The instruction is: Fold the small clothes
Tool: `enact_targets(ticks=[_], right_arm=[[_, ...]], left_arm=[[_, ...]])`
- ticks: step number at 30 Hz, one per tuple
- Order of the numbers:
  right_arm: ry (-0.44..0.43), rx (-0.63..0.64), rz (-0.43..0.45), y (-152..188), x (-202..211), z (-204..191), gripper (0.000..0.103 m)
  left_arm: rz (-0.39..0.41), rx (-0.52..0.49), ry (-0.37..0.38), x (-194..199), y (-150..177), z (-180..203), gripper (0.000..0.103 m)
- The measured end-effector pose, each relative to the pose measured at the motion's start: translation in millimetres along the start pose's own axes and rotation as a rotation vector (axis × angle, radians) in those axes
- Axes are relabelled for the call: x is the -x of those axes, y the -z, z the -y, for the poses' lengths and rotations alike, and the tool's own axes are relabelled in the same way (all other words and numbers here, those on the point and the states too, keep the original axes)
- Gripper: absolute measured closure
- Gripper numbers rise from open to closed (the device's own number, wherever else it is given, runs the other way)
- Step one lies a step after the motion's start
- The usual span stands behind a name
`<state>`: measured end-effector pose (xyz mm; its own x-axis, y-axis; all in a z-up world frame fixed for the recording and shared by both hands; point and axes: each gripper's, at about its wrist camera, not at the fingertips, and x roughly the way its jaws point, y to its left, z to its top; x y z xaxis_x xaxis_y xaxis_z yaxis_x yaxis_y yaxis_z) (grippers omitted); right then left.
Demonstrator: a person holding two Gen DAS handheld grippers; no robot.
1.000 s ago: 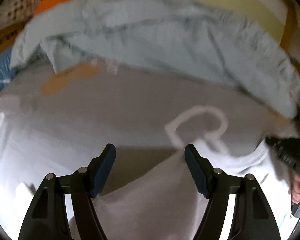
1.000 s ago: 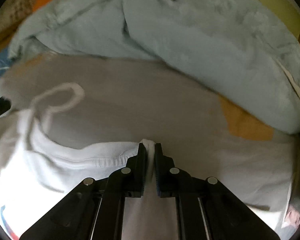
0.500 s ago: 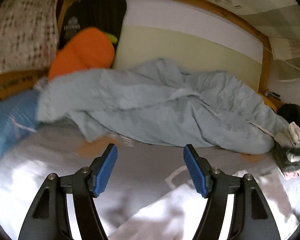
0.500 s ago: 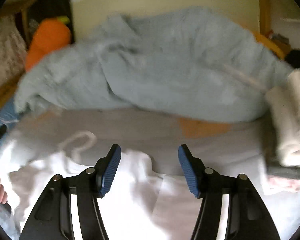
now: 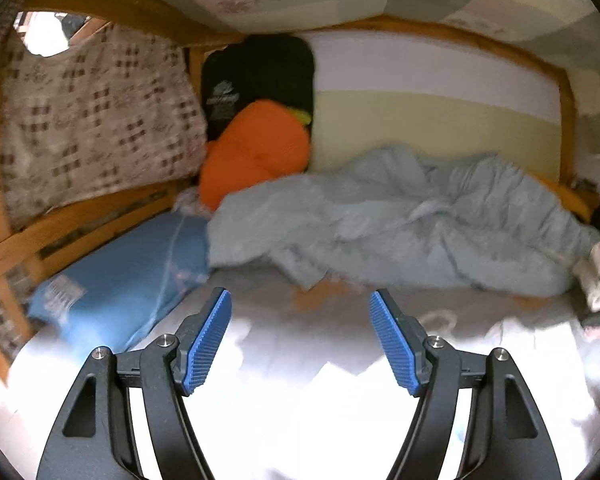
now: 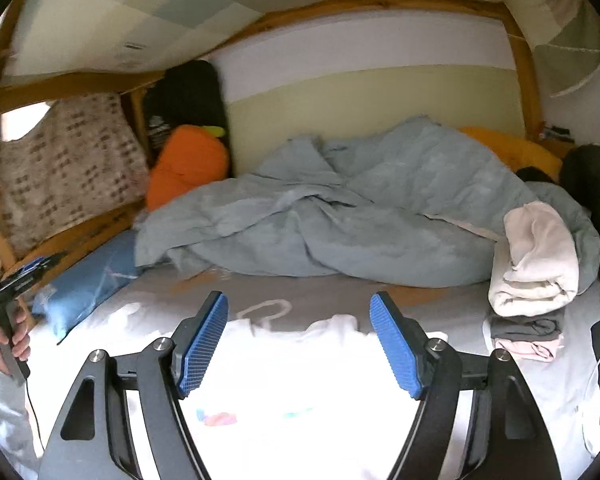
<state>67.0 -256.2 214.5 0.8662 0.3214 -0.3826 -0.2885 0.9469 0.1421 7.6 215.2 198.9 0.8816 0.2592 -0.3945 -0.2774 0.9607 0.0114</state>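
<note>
White garment [image 6: 300, 380] lies spread on the grey bedsheet [image 6: 440, 308], beneath both grippers; its long axis cannot be told. Right gripper [image 6: 299, 344], jaws just opened, and left gripper [image 5: 300, 344] hover spread, empty.

white garment [image 6: 300, 392] blown out by glare below the blue duvet [image 6: 340, 216]; motion blur left, fisheye edges dark.

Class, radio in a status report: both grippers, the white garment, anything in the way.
Left gripper open, empty. Right gripper jaws just opened, empty. White garment lying loose on grey sheet. Rumpled light-blue duvet behind, folded clothes stack at right; neither obstructs.
</note>
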Motion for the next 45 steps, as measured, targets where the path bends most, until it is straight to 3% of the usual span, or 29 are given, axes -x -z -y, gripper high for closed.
enact_targets(ticks=[2,4,6,9,10,12,16,18,21,22,23,26,28,33,36,37,38,40,43,45], right_arm=[[0.039,0.059,0.030,17,23,-11,0.028],[0.076,0.105,0.048,37,38,-20,0.028],[0.180,0.174,0.068,67,60,-27,0.028],[0.346,0.161,0.024,108,75,-21,0.028],[0.345,0.137,0.005,120,80,-17,0.028],[0.322,0.066,-0.044,147,91,-4,0.028],[0.360,0.035,-0.078,185,101,16,0.028],[0.398,0.025,-0.092,200,102,23,0.028],[0.387,-0.018,-0.123,214,96,37,0.028],[0.388,-0.028,-0.130,217,94,40,0.028],[0.394,-0.040,-0.137,220,92,44,0.028],[0.400,-0.056,-0.159,223,87,51,0.028],[0.409,-0.067,-0.160,223,88,56,0.028],[0.398,-0.115,-0.192,228,82,68,0.028],[0.387,-0.122,-0.213,229,77,67,0.028],[0.387,-0.115,-0.212,230,78,66,0.028],[0.390,-0.102,-0.210,230,78,64,0.028],[0.398,-0.085,-0.206,230,77,62,0.028],[0.380,-0.110,-0.224,230,72,66,0.028],[0.367,-0.134,-0.234,230,68,68,0.028]], left_arm=[[-0.060,0.038,0.020,14,32,-5,0.032],[-0.121,0.063,0.103,26,73,-1,0.032],[-0.176,0.066,0.153,34,116,11,0.034],[-0.253,0.094,0.180,44,184,29,0.059],[-0.275,0.102,0.179,46,204,33,0.066],[-0.330,0.109,0.146,47,233,37,0.067],[-0.473,0.209,0.202,37,268,32,0.068],[-0.464,0.208,0.209,44,273,34,0.068],[-0.435,0.206,0.250,54,271,39,0.066],[-0.439,0.190,0.231,53,272,43,0.078],[-0.444,0.154,0.185,52,274,47,0.099],[-0.349,0.109,0.021,73,270,46,0.101],[-0.317,0.108,-0.022,86,265,42,0.100],[-0.484,0.119,-0.084,59,295,40,0.100],[-0.466,0.076,-0.116,59,292,51,0.099],[-0.454,0.076,-0.095,60,290,52,0.093],[-0.437,0.092,-0.056,60,286,51,0.078],[-0.399,0.124,0.011,61,274,46,0.060],[-0.334,0.118,0.050,55,245,42,0.060],[-0.331,0.116,0.074,37,226,41,0.060]])
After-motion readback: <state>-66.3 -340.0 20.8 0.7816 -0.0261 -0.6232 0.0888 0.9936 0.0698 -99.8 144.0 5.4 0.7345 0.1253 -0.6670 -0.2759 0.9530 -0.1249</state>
